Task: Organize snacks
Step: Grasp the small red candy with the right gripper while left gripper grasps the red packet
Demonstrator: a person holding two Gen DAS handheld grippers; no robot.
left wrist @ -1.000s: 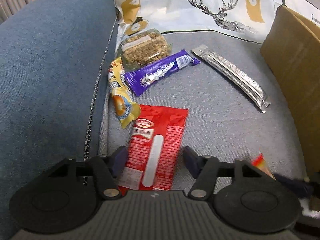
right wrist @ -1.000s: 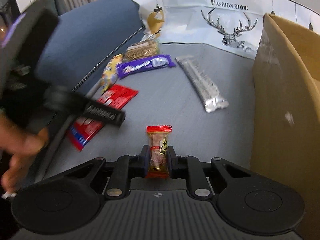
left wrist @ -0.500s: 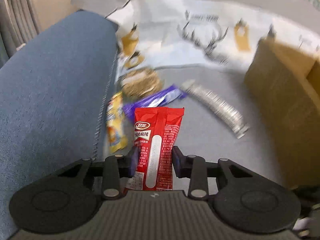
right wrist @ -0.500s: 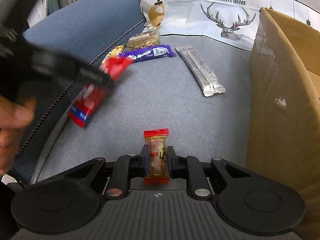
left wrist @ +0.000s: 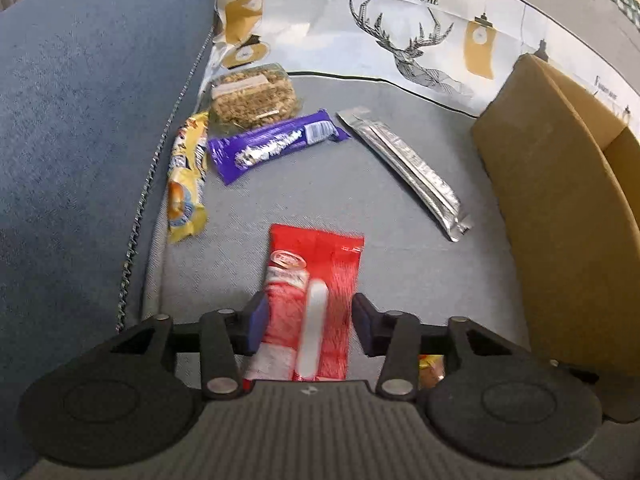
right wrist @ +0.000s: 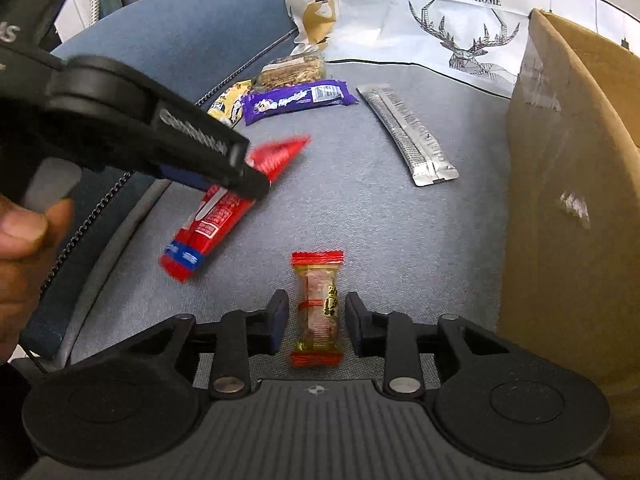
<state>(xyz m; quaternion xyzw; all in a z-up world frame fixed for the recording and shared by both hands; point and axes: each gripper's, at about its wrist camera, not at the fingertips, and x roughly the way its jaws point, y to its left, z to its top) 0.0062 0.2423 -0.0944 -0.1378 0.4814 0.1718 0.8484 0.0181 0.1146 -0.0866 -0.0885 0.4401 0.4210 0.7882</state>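
Observation:
My left gripper [left wrist: 306,322] stands open around a red snack packet [left wrist: 314,304], which looks blurred and is no longer pinched. In the right wrist view the same red packet [right wrist: 224,208] hangs tilted under the left gripper's fingers [right wrist: 208,152] above the grey cushion. My right gripper [right wrist: 316,322] is open, and a small red-and-yellow candy [right wrist: 318,308] lies on the cushion between its fingers, touching neither. A purple bar [left wrist: 276,144], a yellow packet [left wrist: 188,184], a clear pack of oat biscuits [left wrist: 254,96] and a silver stick pack [left wrist: 404,164] lie further back.
A brown cardboard box [left wrist: 560,208] stands at the right edge of the grey cushion [left wrist: 400,272]; it also shows in the right wrist view [right wrist: 572,160]. A blue armrest [left wrist: 80,120] rises at the left. A white deer-print cloth [left wrist: 400,32] covers the back.
The left gripper lifted the red packet and has now opened its fingers around it. The right gripper has opened and let go of the small candy, which now lies on the cushion.

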